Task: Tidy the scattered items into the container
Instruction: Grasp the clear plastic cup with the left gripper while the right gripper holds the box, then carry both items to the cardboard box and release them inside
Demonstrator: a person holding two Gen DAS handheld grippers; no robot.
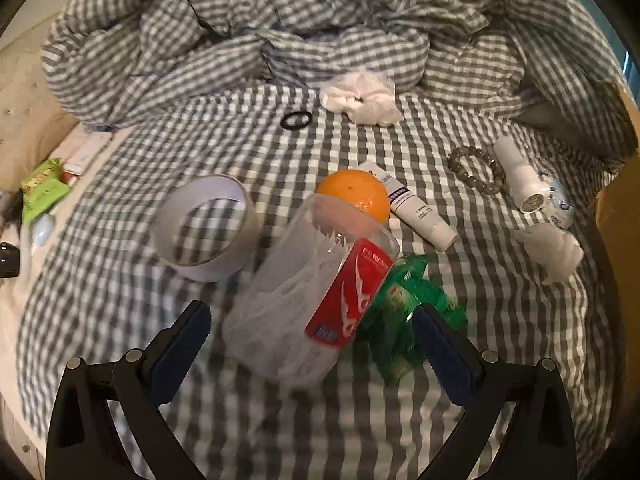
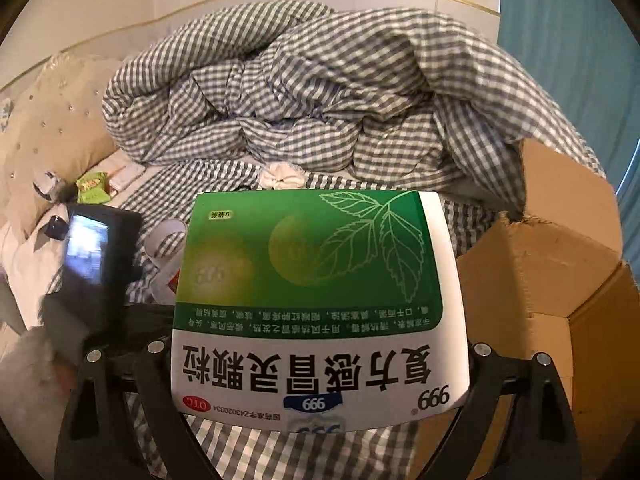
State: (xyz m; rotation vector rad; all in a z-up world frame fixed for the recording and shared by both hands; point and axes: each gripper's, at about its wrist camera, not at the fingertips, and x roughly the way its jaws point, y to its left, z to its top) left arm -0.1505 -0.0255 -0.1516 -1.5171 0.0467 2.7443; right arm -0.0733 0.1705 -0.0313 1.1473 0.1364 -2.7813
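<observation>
My medicine box [image 2: 316, 280] was glossy printed card. The carton [image 2: 560, 280] at the bed's right edge was matt brown corrugated cardboard. The checked sheet [image 1: 360, 420] was soft woven cloth, the floss-pick jar [image 1: 296, 308] clear smooth plastic, and the orange [image 1: 356, 192] had dimpled, shiny peel.

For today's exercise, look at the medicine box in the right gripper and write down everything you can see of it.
The medicine box is a flat cardboard carton, green on its far part with a pale leaf drawing and yellowish circles, white on the near part with large dark Chinese characters, a "999" logo and a small red oval mark. Its print reads upside down to the camera. It looks closed and undented. It sits gripped between the right gripper's side fingers, raised above the checked bedding, beside the open cardboard container.
</observation>
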